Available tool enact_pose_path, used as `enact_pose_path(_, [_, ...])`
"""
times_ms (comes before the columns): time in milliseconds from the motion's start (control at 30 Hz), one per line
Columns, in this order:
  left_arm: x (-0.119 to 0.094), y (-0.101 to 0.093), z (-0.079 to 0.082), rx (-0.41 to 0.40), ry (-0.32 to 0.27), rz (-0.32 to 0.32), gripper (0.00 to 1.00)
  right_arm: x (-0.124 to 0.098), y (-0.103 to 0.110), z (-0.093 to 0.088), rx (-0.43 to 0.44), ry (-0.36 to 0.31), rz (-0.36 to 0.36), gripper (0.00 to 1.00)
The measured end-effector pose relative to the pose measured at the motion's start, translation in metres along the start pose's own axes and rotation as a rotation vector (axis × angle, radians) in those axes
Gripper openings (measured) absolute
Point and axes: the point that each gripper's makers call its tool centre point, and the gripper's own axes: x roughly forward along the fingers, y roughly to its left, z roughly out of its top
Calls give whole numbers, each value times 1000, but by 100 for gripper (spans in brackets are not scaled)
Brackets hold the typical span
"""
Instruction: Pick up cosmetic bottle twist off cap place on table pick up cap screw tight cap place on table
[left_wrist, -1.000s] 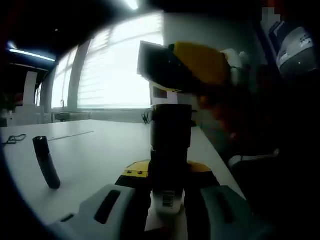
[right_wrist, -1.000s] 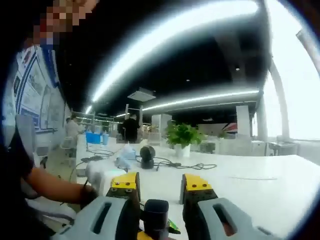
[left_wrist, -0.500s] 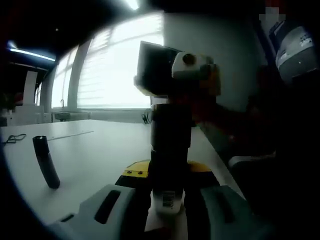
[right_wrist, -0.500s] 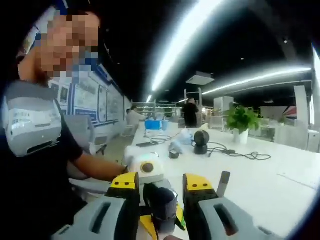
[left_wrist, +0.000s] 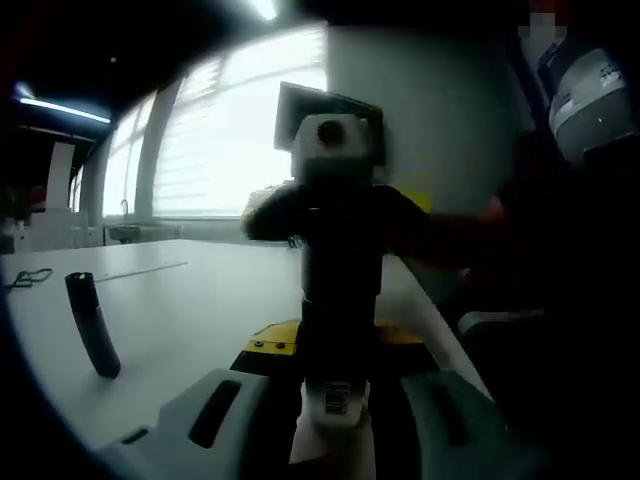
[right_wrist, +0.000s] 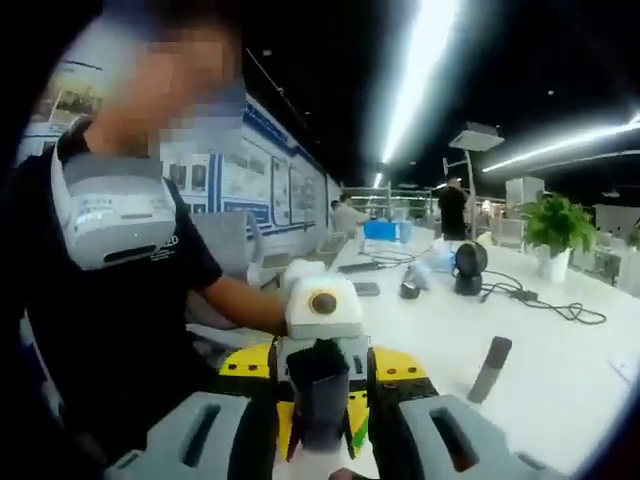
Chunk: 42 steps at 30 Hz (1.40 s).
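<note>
Left gripper (left_wrist: 338, 372): jaws closed around the lower body of the cosmetic bottle (left_wrist: 340, 330), held upright above the white table (left_wrist: 190, 310); barcode label visible at the bottle's base.
Right gripper (right_wrist: 322, 385): jaws pinched on the dark cap (right_wrist: 318, 405) at the bottle's top; seen head-on in the left gripper view (left_wrist: 335, 215), directly behind and above the bottle.
Cap: dark, seated on the bottle's neck between the yellow-tipped jaws; whether fully threaded, cannot tell.
Obstruction: opposing gripper's body blocking the far side of each view, with bottle and cap in silhouette against the bright window (left_wrist: 230, 140).
Dark stick-shaped object (left_wrist: 92, 325): standing tilted on the table, well to the left of the bottle; also in the right gripper view (right_wrist: 491, 369), to the right.
Person (right_wrist: 110, 290): dark shirt, seated close on the left of the right gripper view, forearm reaching toward the grippers.
Far table: desk fan (right_wrist: 466, 268), cables (right_wrist: 560, 305) and potted plant (right_wrist: 553, 225) at right; other people standing farther back under ceiling strip lights (right_wrist: 425, 60).
</note>
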Motion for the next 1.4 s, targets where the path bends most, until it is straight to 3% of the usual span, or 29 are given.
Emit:
enact_pose_path(133, [0, 0, 0, 2, 0, 1, 15, 3, 4, -2, -4, -4, 73, 26])
enact_pose_path(267, [0, 1, 0, 1, 0, 0, 15, 6, 9, -11, -27, 41, 124, 23])
enact_pose_path(567, [0, 4, -1, -1, 0, 0, 15, 7, 11, -7, -40, 31, 174, 17])
enact_pose_path(867, [1, 0, -1, 16, 3, -5, 15, 3, 9, -6, -45, -3, 153, 15])
enact_pose_path(1400, [2, 0, 0, 10, 9, 18, 15, 5, 4, -6, -25, -25, -21, 13])
